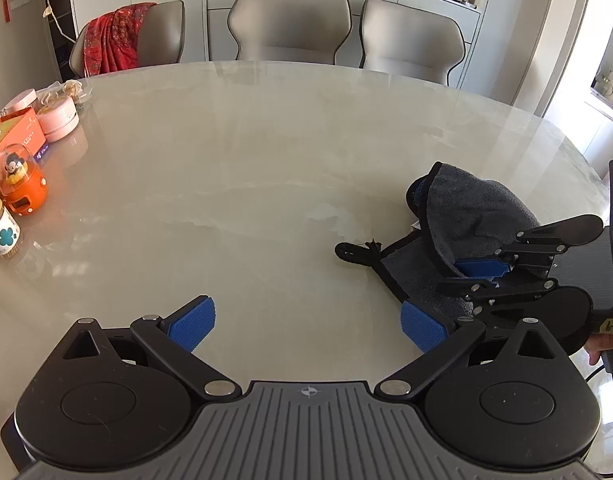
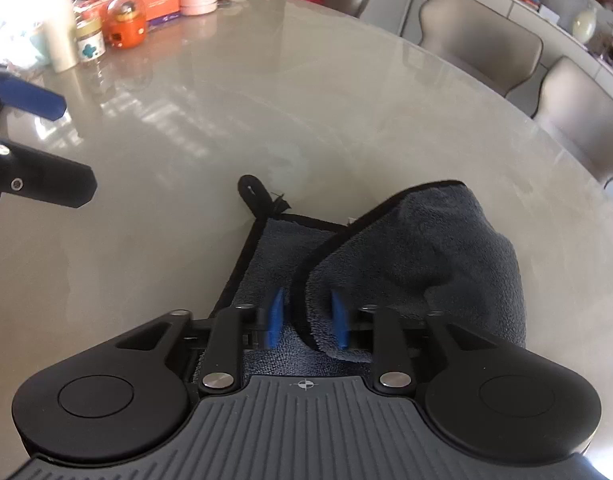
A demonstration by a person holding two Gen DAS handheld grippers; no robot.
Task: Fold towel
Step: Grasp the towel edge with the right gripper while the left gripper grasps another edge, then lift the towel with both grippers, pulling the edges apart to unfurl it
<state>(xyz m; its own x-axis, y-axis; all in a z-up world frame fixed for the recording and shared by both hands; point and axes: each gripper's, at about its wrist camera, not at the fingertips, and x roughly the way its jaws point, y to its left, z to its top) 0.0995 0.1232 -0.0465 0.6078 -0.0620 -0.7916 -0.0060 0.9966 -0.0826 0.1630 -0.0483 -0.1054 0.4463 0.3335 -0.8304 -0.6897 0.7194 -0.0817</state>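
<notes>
Towel position: the grey towel (image 2: 418,248) sits on the marble table (image 2: 266,120), bunched, directly at the right gripper (image 2: 308,320), well to the right of the left gripper (image 1: 308,322).
Right gripper: jaws narrow, blue pads (image 2: 275,316) either side of the towel's black-trimmed edge, and a fold rises up and over beyond them; whether they truly pinch it, I cannot tell.
Left gripper: jaws spread wide, over bare table, holding nothing.
Towel direction: its hanging loop (image 2: 252,190) points away from the right gripper; long axis unclear, too crumpled.
</notes>
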